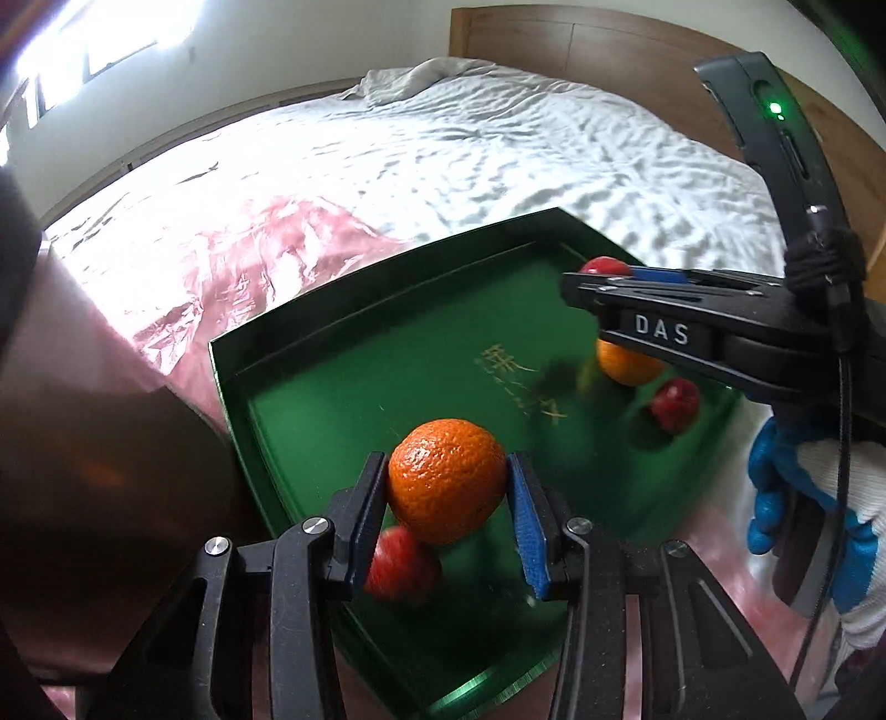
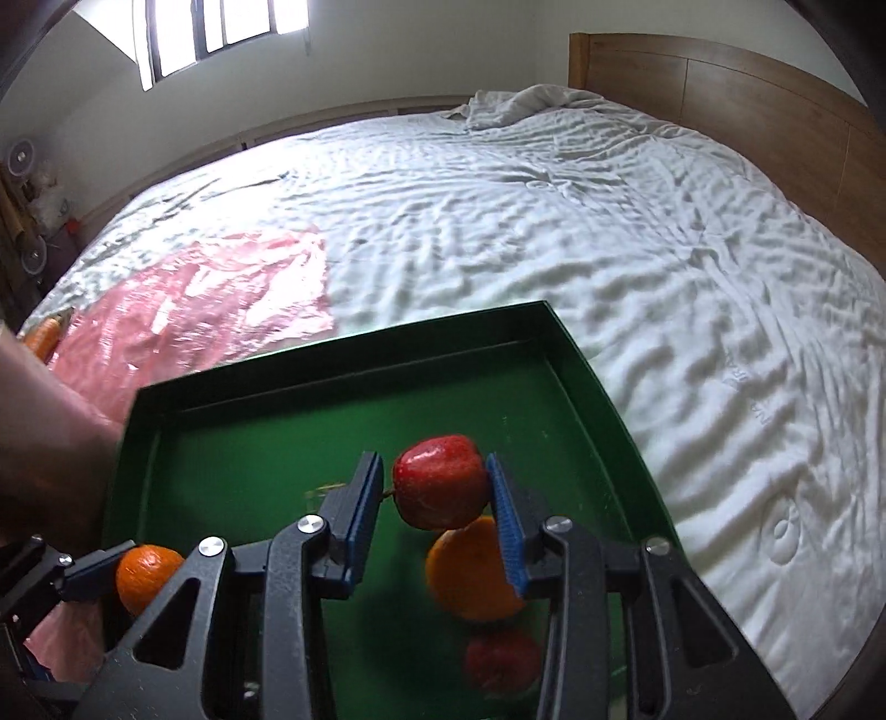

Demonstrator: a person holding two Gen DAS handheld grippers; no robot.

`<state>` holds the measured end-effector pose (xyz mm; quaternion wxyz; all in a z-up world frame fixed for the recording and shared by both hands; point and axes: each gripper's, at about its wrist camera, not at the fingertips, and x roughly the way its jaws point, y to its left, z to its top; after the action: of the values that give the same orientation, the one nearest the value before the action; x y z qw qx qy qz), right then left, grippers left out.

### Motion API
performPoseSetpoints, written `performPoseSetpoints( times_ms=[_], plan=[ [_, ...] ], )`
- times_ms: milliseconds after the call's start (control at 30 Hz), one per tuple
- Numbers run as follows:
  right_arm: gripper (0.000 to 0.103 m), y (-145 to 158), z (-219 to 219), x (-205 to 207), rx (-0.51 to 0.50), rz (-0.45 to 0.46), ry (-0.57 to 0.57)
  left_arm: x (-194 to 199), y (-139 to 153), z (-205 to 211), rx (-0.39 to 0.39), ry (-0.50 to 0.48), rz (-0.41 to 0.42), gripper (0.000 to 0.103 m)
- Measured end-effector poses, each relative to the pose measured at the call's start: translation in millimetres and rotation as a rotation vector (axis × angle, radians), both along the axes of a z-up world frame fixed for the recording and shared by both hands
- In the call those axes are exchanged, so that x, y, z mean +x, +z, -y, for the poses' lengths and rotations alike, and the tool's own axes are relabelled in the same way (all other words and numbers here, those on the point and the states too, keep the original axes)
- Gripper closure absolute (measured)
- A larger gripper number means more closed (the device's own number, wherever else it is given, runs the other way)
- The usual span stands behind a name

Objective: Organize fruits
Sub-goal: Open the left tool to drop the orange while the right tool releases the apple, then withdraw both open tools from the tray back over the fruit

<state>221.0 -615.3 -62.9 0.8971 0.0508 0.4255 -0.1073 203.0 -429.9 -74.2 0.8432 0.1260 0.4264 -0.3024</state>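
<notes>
Above the green tray [image 1: 310, 354] on the bed [image 2: 609, 232], an orange [image 1: 446, 479] is clamped by the left gripper [image 1: 447, 512] jaws and a red apple [image 2: 440, 479] by the right gripper [image 2: 434, 512] jaws.

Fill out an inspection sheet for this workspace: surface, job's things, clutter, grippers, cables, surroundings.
Surface: white bed cover, wrinkled; pink plastic sheet under the tray's left side.
Job's things: green tray holding a loose orange and two loose red apples.
Clutter: an orange thing at the pink sheet's far left edge, unclear.
Grippers: left gripper shut on a mandarin; right gripper shut on a red apple; both over the tray.
Cables: black cable hanging by the right gripper.
Surroundings: wooden headboard, window, gloved hand.
</notes>
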Motion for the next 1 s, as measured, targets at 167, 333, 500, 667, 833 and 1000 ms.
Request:
performPoseSetpoints(
  times_ms=[167,333,500,667,833,1000],
  plan=[
    [0.049,-17.6,6.7,8.8,-0.043,-0.049,-0.009,8.4,-13.9,5.6,0.018,0.003,-0.001,0.065],
    [0.048,-28.8,8.6,7.4,-0.044,-0.063,-0.013,9.1,-16.3,8.6,0.026,-0.002,0.017,0.065],
    [0.048,-28.9,8.2,6.9,-0.050,-0.066,-0.016,8.0,-15.8,13.7,0.051,-0.012,0.035,0.064],
    [0.042,-25.5,6.1,2.6,-0.069,-0.075,-0.026,3.2,-11.6,14.7,0.072,-0.019,0.052,0.064],
    [0.016,-6.8,5.3,-13.4,-0.077,-0.051,-0.062,-10.4,2.3,7.4,0.067,-0.025,0.090,0.056],
    [0.007,10.7,-2.8,-33.2,-0.085,-0.035,-0.076,-35.3,20.4,-6.3,0.045,-0.053,0.112,0.050]
  ],
)
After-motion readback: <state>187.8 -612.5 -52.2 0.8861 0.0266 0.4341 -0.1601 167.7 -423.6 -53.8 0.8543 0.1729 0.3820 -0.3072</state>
